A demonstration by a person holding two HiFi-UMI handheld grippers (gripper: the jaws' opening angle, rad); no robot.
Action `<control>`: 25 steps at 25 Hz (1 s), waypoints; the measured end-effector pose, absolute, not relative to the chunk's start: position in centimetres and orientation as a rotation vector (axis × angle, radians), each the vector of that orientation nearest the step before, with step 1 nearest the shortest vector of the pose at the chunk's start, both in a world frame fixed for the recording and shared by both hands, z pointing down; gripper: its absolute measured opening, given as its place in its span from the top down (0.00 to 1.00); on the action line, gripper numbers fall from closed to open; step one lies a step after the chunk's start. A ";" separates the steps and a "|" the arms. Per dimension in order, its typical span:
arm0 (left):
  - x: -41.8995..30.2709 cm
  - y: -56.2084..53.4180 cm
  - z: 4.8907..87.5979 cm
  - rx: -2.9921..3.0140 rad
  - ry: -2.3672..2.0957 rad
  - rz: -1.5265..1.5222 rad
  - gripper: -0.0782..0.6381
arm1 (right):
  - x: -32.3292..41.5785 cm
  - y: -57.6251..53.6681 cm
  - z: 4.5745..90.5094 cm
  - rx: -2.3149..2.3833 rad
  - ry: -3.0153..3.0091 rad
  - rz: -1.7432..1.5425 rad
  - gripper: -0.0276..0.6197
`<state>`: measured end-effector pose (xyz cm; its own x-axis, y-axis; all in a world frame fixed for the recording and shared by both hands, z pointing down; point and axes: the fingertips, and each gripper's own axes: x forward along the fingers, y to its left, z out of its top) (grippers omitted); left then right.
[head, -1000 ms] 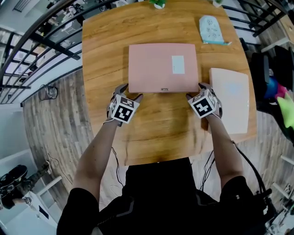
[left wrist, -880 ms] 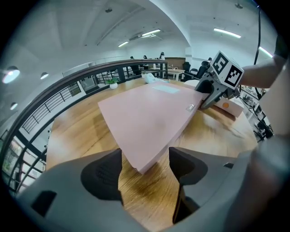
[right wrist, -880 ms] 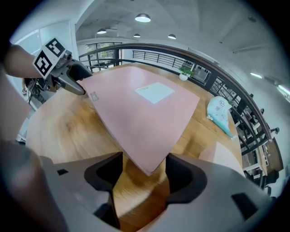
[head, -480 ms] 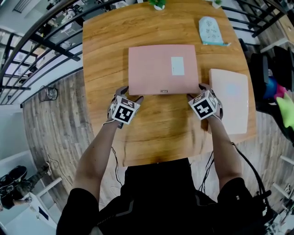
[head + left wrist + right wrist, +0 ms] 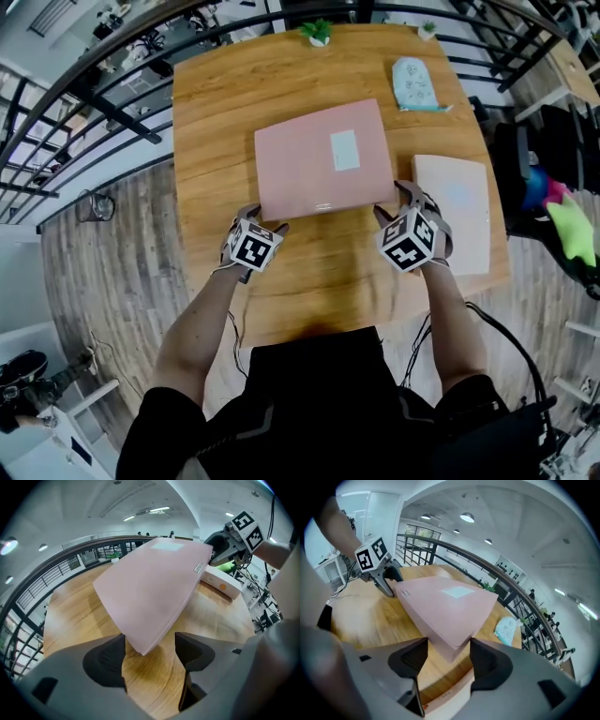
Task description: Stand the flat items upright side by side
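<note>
A flat pink box (image 5: 323, 159) lies skewed on the wooden table (image 5: 216, 112), its near right corner raised. My right gripper (image 5: 392, 202) is shut on that corner (image 5: 449, 651); its jaws have just been closing onto it. My left gripper (image 5: 265, 217) stands open at the near left corner, which pokes between the jaws (image 5: 150, 651) and brushes only one pad. A flat white box (image 5: 455, 225) lies right of the pink one, just beside my right gripper. A flat light-blue pack (image 5: 412, 82) lies at the far right.
The table ends close on all sides, with a dark railing (image 5: 103, 103) and a drop to a wooden floor at left and behind. A small potted plant (image 5: 319, 31) stands at the far edge. Bags and clothes (image 5: 562, 206) sit off the right side.
The pink box's near right corner has risen with my right gripper, and the box has swung askew. My left gripper shifted slightly right along the near edge.
</note>
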<state>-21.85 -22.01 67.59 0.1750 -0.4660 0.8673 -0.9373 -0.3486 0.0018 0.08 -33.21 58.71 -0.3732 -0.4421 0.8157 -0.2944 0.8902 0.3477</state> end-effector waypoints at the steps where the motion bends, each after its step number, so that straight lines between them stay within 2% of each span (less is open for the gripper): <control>1: -21.7 -21.7 67.6 1.896 -1.315 1.089 0.43 | -0.2 -33.1 57.7 0.537 -1.987 -0.206 0.51; 11: -21.2 -19.4 69.1 1.904 -1.170 1.144 0.43 | -6.6 -29.6 48.0 0.485 -2.033 -0.554 0.50; 25: -20.6 -17.8 70.4 1.960 -1.145 1.148 0.43 | -14.4 -23.2 42.2 0.359 -2.096 -0.799 0.52</control>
<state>-20.59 -17.81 70.42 0.2575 -0.3794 0.8887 -0.8877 -0.4563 0.0624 -14.42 -23.25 42.19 -0.6036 -0.5087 0.6140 0.0294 0.7553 0.6547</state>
